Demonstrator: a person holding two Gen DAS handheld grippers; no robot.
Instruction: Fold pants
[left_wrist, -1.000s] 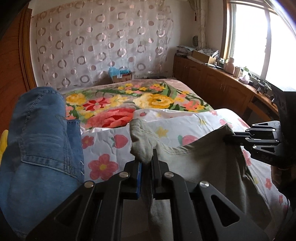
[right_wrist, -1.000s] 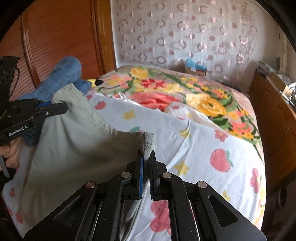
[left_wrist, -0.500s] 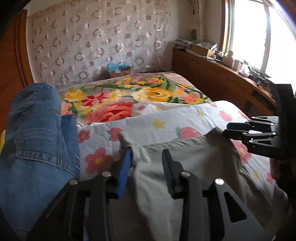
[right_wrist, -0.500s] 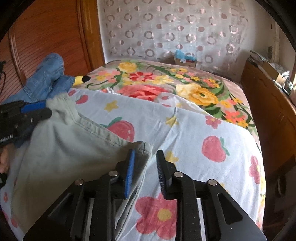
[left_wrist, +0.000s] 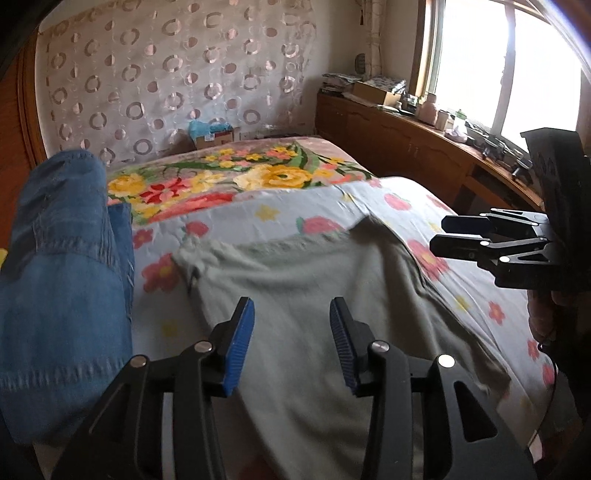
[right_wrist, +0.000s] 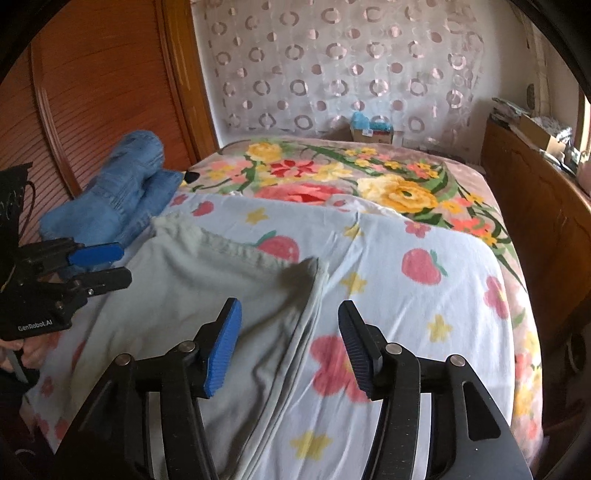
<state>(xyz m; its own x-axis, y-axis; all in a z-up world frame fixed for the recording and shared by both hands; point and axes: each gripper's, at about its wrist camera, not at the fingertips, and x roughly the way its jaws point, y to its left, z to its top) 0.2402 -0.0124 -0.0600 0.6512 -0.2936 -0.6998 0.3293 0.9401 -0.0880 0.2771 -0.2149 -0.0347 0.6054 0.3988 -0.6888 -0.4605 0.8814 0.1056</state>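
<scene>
Grey-green pants (left_wrist: 295, 280) lie flat on the flowered sheet at the near end of the bed, their far edge running across it; they also show in the right wrist view (right_wrist: 207, 295). My left gripper (left_wrist: 291, 325) is open and empty above the cloth's near left part. My right gripper (right_wrist: 290, 332) is open and empty above the pants' right edge. Each gripper shows in the other's view, the right one (left_wrist: 461, 236) at the right and the left one (right_wrist: 107, 264) at the left.
Blue jeans (left_wrist: 62, 258) lie heaped on the bed's left side, also in the right wrist view (right_wrist: 118, 192). A flowered blanket (left_wrist: 236, 177) covers the far half. A wooden cabinet (left_wrist: 406, 147) runs along the right wall, a wooden wardrobe (right_wrist: 96, 92) on the left.
Both grippers were shut on the pants' far corners, then opened and let go. The pants dropped flat on the sheet and both grippers drew back a little.
</scene>
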